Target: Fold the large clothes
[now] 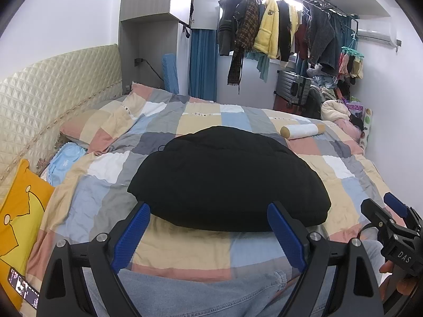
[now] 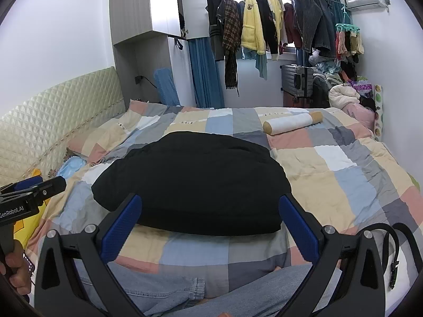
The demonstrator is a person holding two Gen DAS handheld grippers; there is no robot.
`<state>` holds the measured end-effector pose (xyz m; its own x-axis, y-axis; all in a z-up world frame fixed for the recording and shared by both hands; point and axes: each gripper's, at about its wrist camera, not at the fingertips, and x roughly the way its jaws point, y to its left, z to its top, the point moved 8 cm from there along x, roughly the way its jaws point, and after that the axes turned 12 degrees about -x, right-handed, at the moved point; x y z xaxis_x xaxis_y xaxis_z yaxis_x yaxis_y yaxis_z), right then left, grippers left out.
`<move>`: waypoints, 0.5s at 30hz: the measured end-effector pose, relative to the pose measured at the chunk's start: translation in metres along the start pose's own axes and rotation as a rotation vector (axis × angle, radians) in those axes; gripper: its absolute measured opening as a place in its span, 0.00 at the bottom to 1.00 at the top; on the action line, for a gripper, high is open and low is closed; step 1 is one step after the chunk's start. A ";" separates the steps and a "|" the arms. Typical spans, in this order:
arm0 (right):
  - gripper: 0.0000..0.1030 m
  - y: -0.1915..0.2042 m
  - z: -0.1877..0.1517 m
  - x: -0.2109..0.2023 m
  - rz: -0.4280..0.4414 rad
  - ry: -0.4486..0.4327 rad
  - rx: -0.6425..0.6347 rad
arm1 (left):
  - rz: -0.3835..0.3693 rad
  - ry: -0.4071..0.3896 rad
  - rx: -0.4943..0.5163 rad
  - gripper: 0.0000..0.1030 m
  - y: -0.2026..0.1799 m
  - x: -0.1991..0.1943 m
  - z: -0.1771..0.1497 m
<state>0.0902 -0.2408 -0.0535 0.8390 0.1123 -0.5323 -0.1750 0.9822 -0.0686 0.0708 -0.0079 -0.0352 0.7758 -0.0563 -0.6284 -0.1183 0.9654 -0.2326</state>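
Black garment [image 1: 227, 177] lies folded into a puffy rounded bundle in the middle of the patchwork quilt [image 1: 100, 192], near the quilt's front edge. Left gripper [image 1: 208, 215] is spread wide, empty, blue pads either side of the bundle's near edge in the left view; whether they touch the fabric cannot be told. Bundle sits straight ahead of it, slightly right of centre.

Right gripper [image 2: 210, 207] is also wide open, holding nothing. In the right view the garment [image 2: 193, 182] is ahead of it and shifted a bit left, its near edge between the two finger tips.

Each gripper shows in the other's view: right one at the far right edge [image 1: 394, 222], left one at the far left edge [image 2: 31, 192]. Both well apart, garment between them.

Light jeans [image 1: 201, 293] fill the bottom of both views under the grippers. White roll pillow [image 1: 302, 130] lies on the quilt beyond the garment to the right, well apart from it. Yellow cushion [image 1: 21, 224] at left by the quilted headboard [image 1: 53, 92]. Clothes rack [image 1: 277, 29] with hung coats at the far wall, suitcase [image 1: 293, 87] below it.
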 end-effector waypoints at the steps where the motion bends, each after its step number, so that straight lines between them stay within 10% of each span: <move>1: 1.00 0.000 0.000 0.000 -0.002 -0.001 0.000 | 0.000 0.001 -0.002 0.88 0.000 0.000 0.000; 15: 1.00 0.001 0.001 -0.002 0.003 0.000 -0.001 | -0.007 -0.002 0.002 0.88 -0.003 -0.004 0.000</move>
<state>0.0891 -0.2401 -0.0521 0.8386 0.1156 -0.5323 -0.1784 0.9816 -0.0679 0.0685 -0.0101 -0.0319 0.7778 -0.0627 -0.6253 -0.1114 0.9655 -0.2353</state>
